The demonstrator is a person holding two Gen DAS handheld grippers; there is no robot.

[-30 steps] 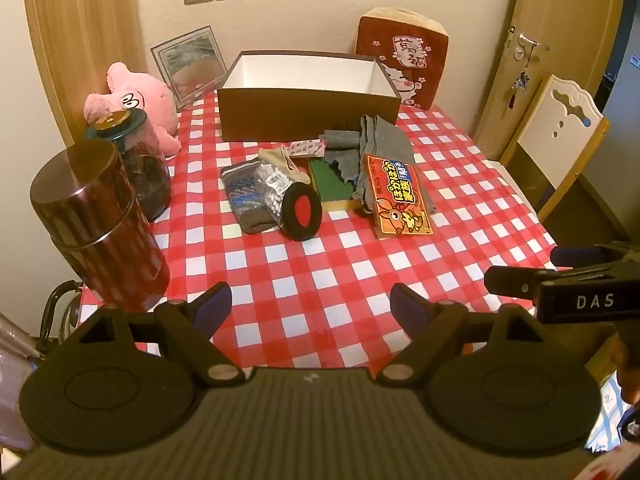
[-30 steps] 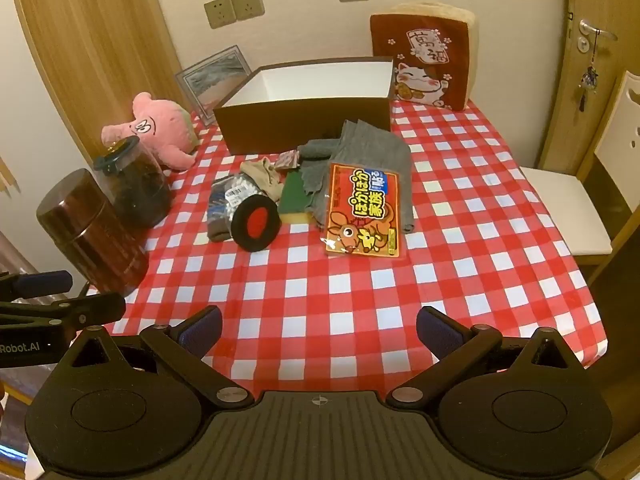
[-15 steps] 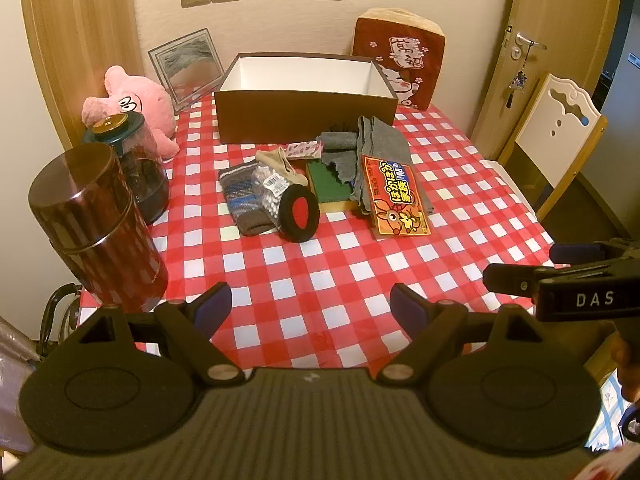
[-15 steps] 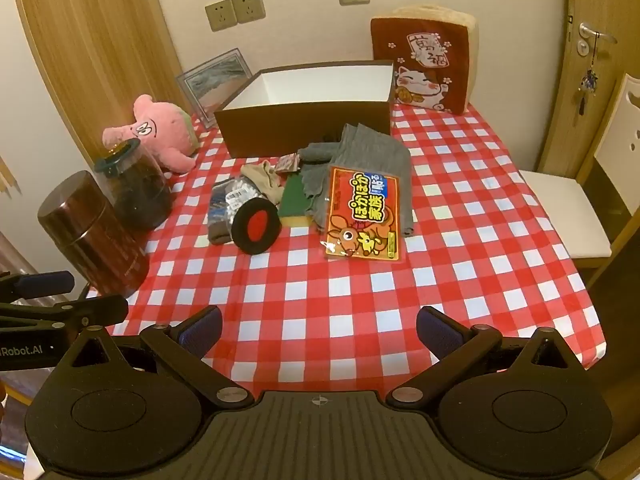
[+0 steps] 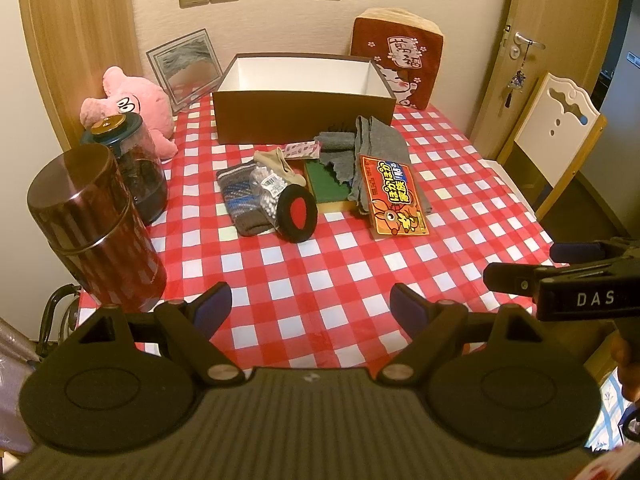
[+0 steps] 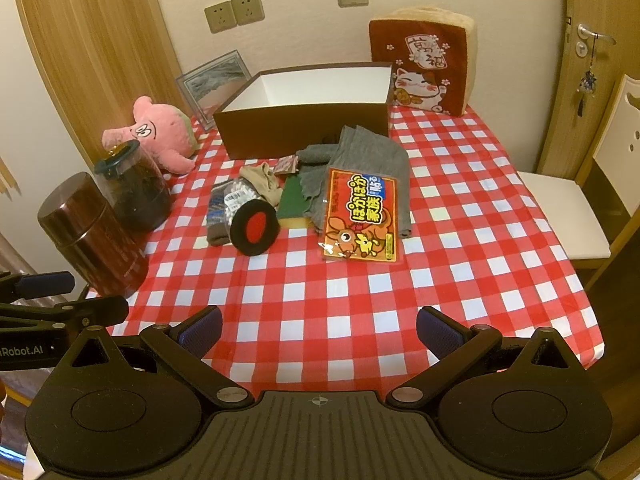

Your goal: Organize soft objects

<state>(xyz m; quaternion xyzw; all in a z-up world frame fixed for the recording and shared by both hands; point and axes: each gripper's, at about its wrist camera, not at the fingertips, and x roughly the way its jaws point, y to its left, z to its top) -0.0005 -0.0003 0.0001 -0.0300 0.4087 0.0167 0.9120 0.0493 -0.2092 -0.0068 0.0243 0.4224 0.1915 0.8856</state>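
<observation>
Two tongs, left [image 5: 310,304] and right [image 6: 318,326], both spread, empty, barely nearer than before. Soft pile [image 6: 308,200] mid-frame on bench [image 6: 360,288]; box [image 6: 304,120] behind, unfilled. Sorting unstarted.

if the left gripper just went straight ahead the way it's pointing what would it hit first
Probably the black-and-red round pad. The left gripper is open above bare checked tablecloth, and that pad is the nearest item on its line. Depth is unclear.

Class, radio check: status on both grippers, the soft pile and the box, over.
Left gripper open, right gripper open, both short of the pile. Socks, grey cloth on the table. Box empty. Nothing in the way.
</observation>
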